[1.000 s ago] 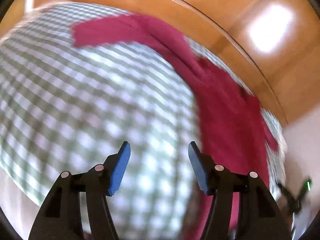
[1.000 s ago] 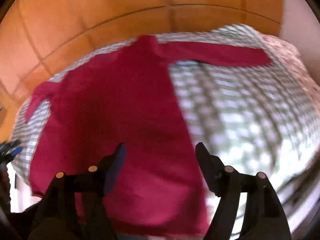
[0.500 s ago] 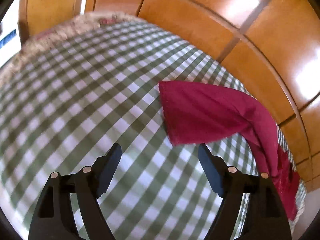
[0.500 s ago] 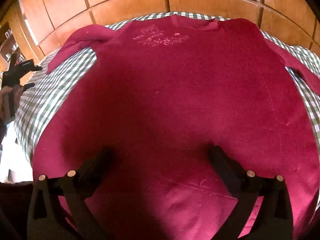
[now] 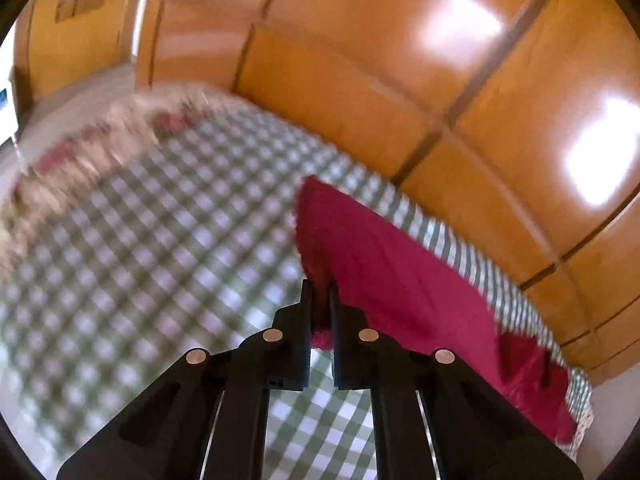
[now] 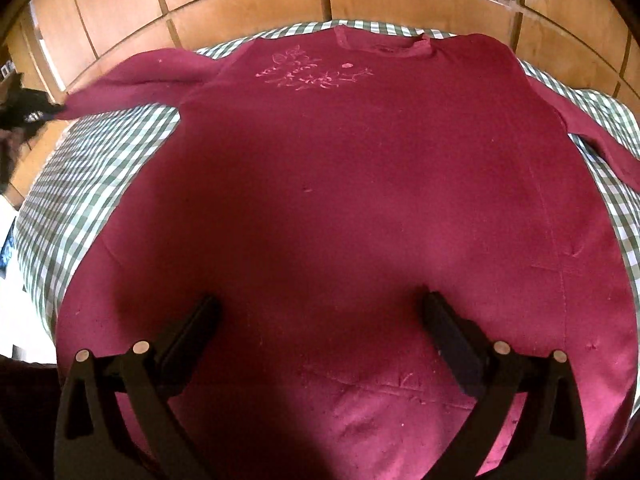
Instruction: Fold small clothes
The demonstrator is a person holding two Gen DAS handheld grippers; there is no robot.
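Note:
A dark red long-sleeved top (image 6: 360,184) with a pink flower print lies flat, front up, on a green-and-white checked cloth (image 6: 92,176). My left gripper (image 5: 319,292) is shut on the cuff end of its left sleeve (image 5: 384,264) and holds it a little above the cloth. In the right wrist view that sleeve (image 6: 140,80) stretches out to the left gripper (image 6: 28,112) at the far left. My right gripper (image 6: 320,312) is open and hovers low over the lower middle of the top. The other sleeve (image 6: 592,128) lies down the right side.
Orange wood panelled doors (image 5: 400,92) stand close behind the far edge of the cloth. A floral patterned border (image 5: 72,160) runs along the cloth's far left end. The cloth's left edge (image 6: 28,256) drops off beside the top.
My left gripper has closed on the sleeve's cuff end and the sleeve is lifting; the view is blurred with motion. My right gripper has stayed open over the top.

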